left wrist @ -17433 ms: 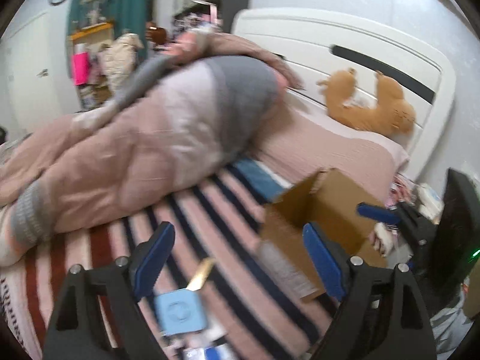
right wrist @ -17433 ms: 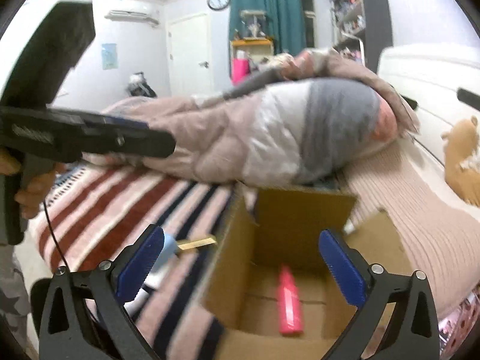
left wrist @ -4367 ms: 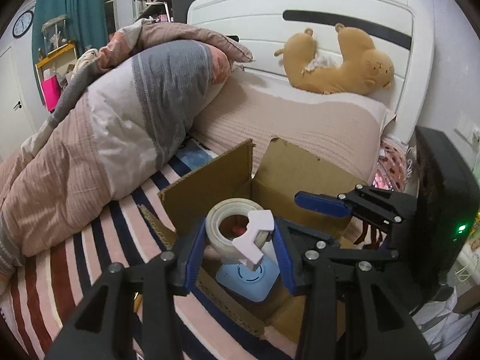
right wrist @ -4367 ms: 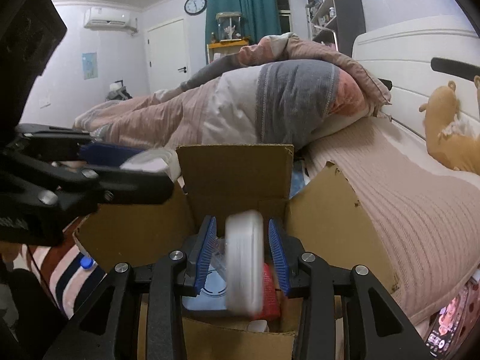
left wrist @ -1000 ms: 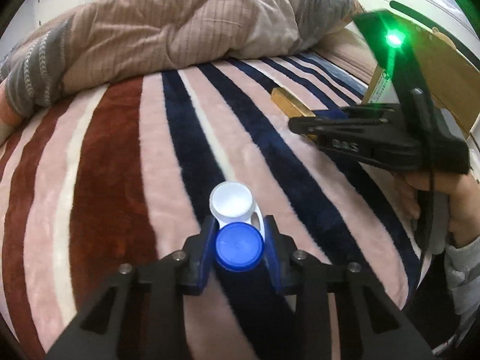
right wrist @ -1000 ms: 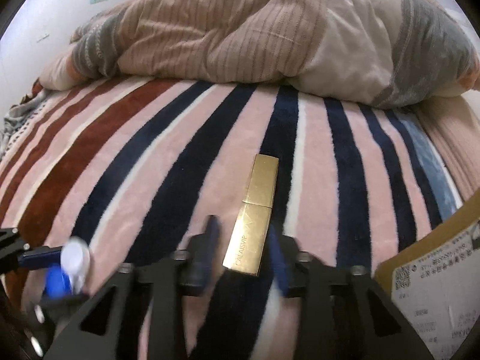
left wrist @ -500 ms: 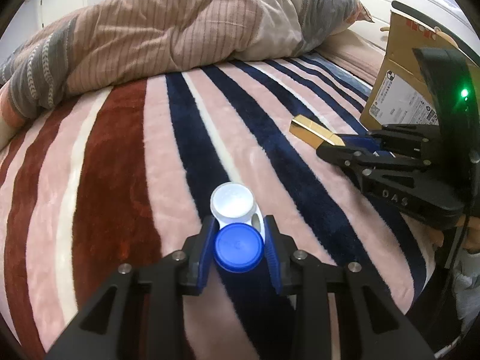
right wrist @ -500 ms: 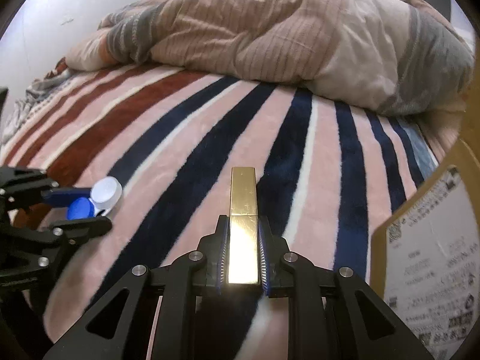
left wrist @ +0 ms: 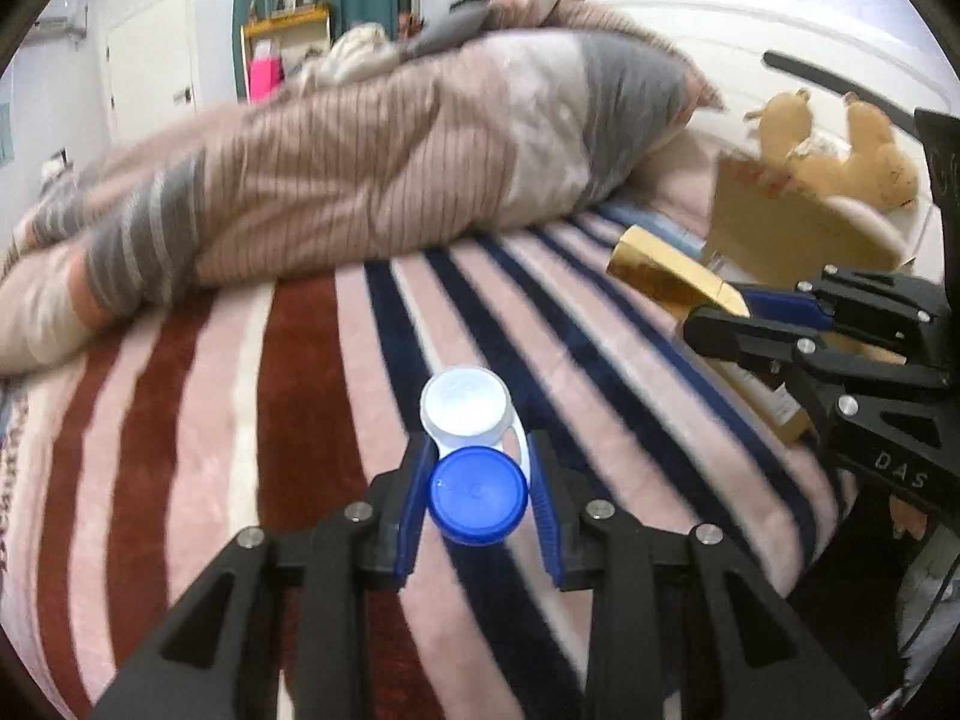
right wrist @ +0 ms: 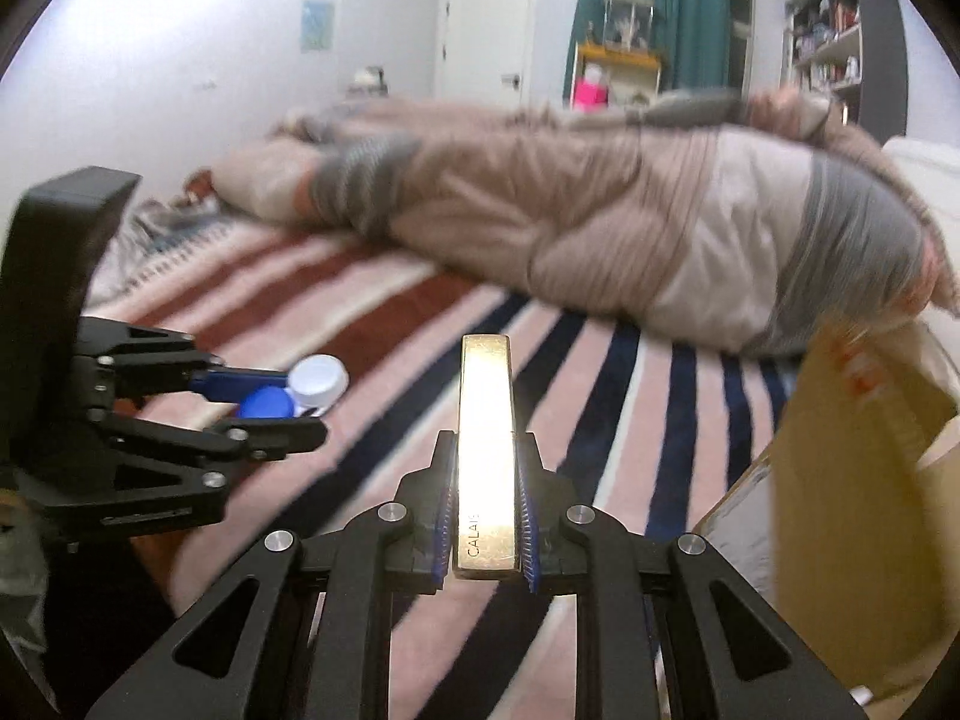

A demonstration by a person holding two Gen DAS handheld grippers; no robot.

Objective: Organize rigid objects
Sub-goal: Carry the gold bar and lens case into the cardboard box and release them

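Contact lens case (left wrist: 474,450), blue cap near and white cap far, sits pinched between the pads of the left gripper (left wrist: 478,495) above the striped blanket (left wrist: 288,420); gold box (right wrist: 485,438) is clamped lengthwise in the narrow right gripper (right wrist: 485,516), sticking out ahead of it. Cardboard box (right wrist: 858,480) stands just right of the gold box, edge of the bed. Rumpled duvet (left wrist: 372,168) lies across the bed beyond, plush toy (left wrist: 840,150) by the headboard (left wrist: 780,42), nothing between grippers and box.

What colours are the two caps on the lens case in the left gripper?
One blue, one white, on the contact lens case in the left gripper; clearest in the left wrist view.
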